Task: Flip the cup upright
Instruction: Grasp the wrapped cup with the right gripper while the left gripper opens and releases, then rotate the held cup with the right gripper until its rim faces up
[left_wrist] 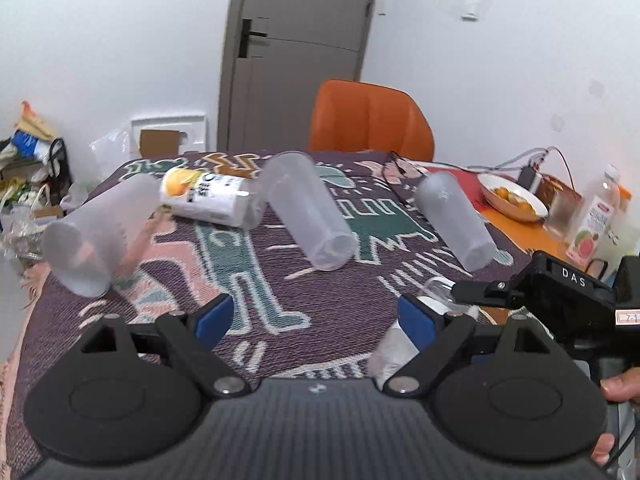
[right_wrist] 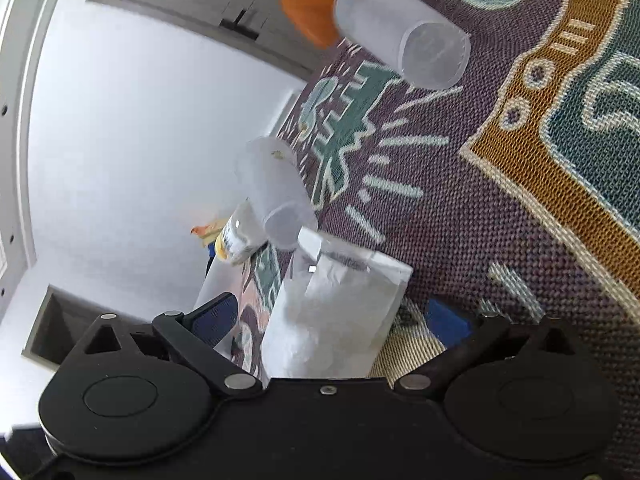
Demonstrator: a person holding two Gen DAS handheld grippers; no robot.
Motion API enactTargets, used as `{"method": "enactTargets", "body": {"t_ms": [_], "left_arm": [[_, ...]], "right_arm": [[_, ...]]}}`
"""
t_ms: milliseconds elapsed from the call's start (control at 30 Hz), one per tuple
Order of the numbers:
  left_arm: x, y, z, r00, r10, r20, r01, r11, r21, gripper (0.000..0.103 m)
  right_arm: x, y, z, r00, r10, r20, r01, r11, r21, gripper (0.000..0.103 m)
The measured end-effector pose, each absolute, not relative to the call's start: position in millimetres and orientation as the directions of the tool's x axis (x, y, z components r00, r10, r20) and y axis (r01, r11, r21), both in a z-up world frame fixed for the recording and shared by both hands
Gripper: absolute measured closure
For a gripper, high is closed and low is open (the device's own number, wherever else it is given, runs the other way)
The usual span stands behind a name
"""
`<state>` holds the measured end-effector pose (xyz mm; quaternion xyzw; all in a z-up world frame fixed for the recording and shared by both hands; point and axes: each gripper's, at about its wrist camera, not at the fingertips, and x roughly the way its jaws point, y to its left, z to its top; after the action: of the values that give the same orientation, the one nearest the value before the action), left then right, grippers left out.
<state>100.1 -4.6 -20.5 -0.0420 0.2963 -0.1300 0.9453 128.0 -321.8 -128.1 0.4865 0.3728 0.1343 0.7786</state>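
Observation:
Several frosted plastic cups lie on their sides on a patterned tablecloth [left_wrist: 280, 280]: one at the left [left_wrist: 96, 236], one in the middle [left_wrist: 308, 212], one at the right [left_wrist: 456, 224]. A printed cup [left_wrist: 212, 196] lies behind them. My left gripper [left_wrist: 316, 316] is open and empty above the cloth. My right gripper [right_wrist: 332, 316] is open, its jaws standing either side of a clear square cup [right_wrist: 336, 312] that lies between them without being clamped. That cup also shows in the left wrist view [left_wrist: 404, 340], beside the right gripper body [left_wrist: 560, 292].
An orange chair [left_wrist: 370, 120] stands behind the table. At the right are a bowl of fruit [left_wrist: 512, 198], a glass [left_wrist: 564, 212], a juice bottle [left_wrist: 596, 220] and cables. Clutter sits at the far left by the wall.

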Motion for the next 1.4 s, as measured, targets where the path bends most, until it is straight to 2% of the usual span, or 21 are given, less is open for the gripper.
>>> {"method": "enactTargets", "body": {"t_ms": [333,433,467,500,533,733,800,1067,1400], "left_arm": [[107,36,-41,0.787,-0.269,-0.556,0.097,0.943,-0.319,0.015],[108,41,-44,0.785,-0.264,-0.561,0.081,0.940,-0.330,0.015],[107,42,-45,0.786,-0.260,-0.561,0.077,0.942,-0.328,0.015],[106,43,-45,0.787,-0.258,-0.560,0.076,0.942,-0.328,0.015],[105,43,-44,0.789,-0.258,-0.558,0.076,0.941,-0.329,0.015],[98,43,-41,0.794,-0.248,-0.554,0.078,0.947,-0.313,0.015],[93,43,-38,0.802,-0.241,-0.547,0.075,0.948,-0.309,0.015],[79,47,-36,0.817,-0.219,-0.533,0.046,0.947,-0.319,0.015],[61,53,-39,0.839,-0.179,-0.514,0.009,0.949,-0.315,0.014]], "right_arm": [[146,-309,-132,0.708,0.517,-0.481,0.233,0.472,0.850,0.004],[149,-306,-134,0.708,0.508,-0.490,0.248,0.471,0.847,0.016],[150,-305,-136,0.708,0.504,-0.495,0.255,0.471,0.845,0.032],[152,-306,-140,0.704,0.503,-0.501,0.269,0.463,0.844,0.038],[153,-308,-143,0.712,0.505,-0.487,0.268,0.445,0.854,0.039],[144,-312,-139,0.718,0.513,-0.471,0.230,0.464,0.855,0.041],[139,-312,-132,0.732,0.512,-0.450,0.181,0.490,0.853,0.044],[121,-315,-97,0.792,0.489,-0.364,0.022,0.574,0.818,0.044],[102,-286,-58,0.860,0.381,-0.340,-0.128,0.806,0.578,0.044]]}}
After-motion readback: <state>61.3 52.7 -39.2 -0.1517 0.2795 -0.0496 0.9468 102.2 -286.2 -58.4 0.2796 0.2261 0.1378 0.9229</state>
